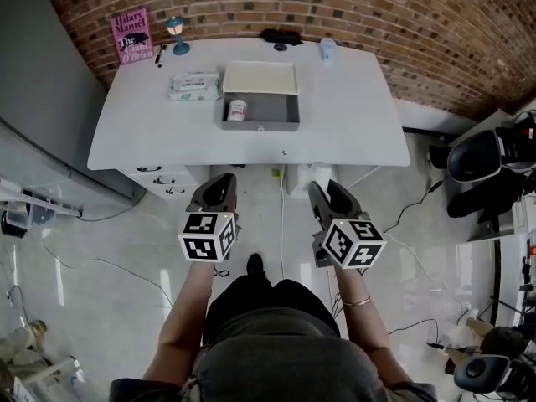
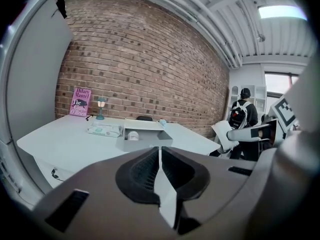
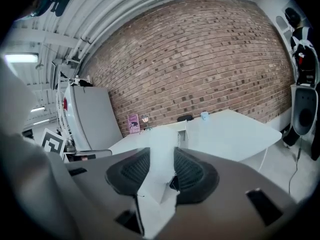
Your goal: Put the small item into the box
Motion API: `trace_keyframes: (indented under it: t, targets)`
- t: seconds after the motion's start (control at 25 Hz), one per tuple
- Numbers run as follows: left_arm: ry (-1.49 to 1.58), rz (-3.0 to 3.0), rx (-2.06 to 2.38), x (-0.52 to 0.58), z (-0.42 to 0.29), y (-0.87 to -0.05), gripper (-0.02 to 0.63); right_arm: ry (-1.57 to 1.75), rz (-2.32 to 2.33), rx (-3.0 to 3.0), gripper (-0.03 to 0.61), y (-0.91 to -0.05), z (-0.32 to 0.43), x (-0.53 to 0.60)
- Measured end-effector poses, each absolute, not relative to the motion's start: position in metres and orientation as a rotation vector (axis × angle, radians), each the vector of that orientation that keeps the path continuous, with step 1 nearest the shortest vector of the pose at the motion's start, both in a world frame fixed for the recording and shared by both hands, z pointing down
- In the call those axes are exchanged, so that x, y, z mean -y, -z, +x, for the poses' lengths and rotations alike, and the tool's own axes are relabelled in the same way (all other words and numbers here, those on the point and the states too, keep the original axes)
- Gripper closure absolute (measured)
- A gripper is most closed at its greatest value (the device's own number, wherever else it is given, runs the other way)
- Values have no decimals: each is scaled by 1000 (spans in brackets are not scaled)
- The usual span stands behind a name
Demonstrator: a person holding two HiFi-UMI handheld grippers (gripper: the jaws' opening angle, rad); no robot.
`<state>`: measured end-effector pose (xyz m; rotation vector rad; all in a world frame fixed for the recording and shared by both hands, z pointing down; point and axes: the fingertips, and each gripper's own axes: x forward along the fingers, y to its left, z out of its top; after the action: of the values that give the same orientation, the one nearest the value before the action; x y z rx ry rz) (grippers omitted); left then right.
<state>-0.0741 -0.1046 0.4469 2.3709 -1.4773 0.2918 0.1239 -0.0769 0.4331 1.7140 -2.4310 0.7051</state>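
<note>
- Pink book (image 1: 132, 35) and little lamp (image 1: 176, 36) at the far left corner of the table (image 1: 352, 115), wipes pack (image 1: 194, 86) just right of them.
- Grey box (image 1: 261, 126) mid-table, lid open, small item (image 1: 238, 110) sitting inside at its left end.
- Left gripper (image 1: 219, 182) near side, off the table, fingers pressed together, empty.
- Right gripper (image 1: 325, 189) beside it, fingers spread, nothing between.

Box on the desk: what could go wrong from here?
Cables lie on the floor near the desk; a step forward could snag one.
The small jar already sits in the box, at its left end; a reach in might knock it over.
The wipes pack lies right beside the box and could get nudged.
</note>
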Motion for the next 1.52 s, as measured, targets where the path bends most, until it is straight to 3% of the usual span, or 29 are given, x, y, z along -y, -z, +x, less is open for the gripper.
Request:
trace_keyframes:
  t: [1.52]
  targets:
    - [-307,2221,1605,201,-83,-462,581,-647,1537,2517,426,-426,125,230]
